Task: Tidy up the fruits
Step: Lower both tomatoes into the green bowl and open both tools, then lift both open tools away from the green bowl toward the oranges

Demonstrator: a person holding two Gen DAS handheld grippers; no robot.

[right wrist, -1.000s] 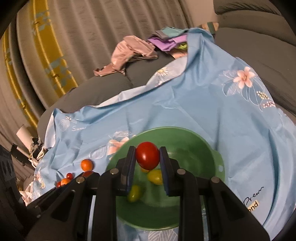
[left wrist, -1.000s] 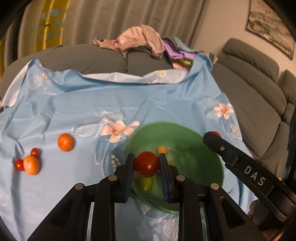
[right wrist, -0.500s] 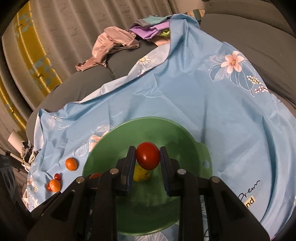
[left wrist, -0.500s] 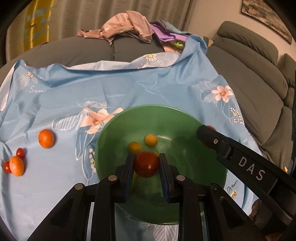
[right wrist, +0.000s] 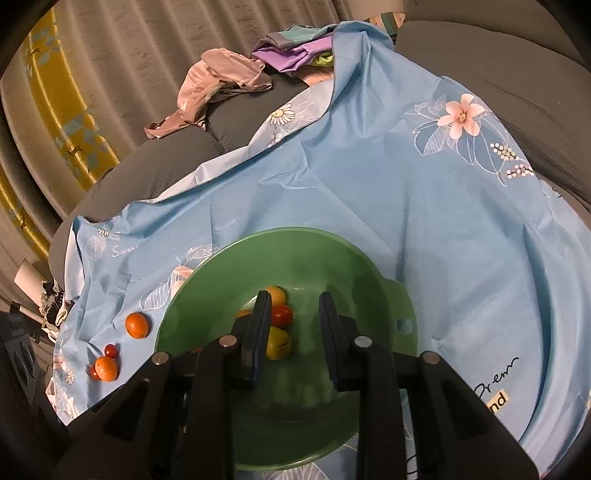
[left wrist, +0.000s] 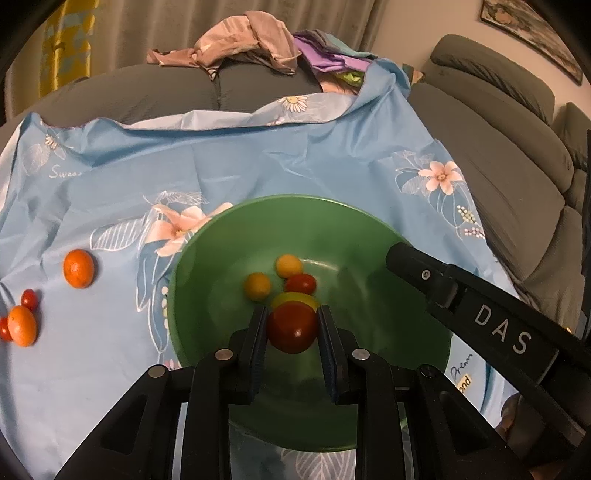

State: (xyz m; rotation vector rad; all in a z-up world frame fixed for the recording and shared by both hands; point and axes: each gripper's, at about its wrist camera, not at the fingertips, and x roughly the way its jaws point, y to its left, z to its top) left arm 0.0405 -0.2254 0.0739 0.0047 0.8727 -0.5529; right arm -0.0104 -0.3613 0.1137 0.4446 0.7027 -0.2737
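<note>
Two sets of jaws hang over the same green bowl. The left gripper has its jaws closed on a red tomato, pinched by its sides between the two pads and held above the bowl's hollow, near its middle. The right gripper has its jaws standing a little apart with nothing between them, and they too point down into the bowl; in the left wrist view one of its black fingers, lettered DAS, reaches in over the bowl's right rim.

Just past the held tomato, on the bottom of the bowl, lies a yellow-green fruit, partly hidden behind it. Touching or nearly touching that one is a smaller red tomato, and next to it are two round yellow-orange fruits, close together. The right wrist view shows the same cluster to the left of the gap between its jaws.

The bowl rests on a light blue cloth printed with pink flowers. Well to the left of the bowl an orange fruit lies alone on the cloth. Farther left is a second orange fruit with two small red tomatoes right beside it.

The cloth is spread over a grey sofa. At its far edge sits a heap of clothes, with a ribbed curtain behind
</note>
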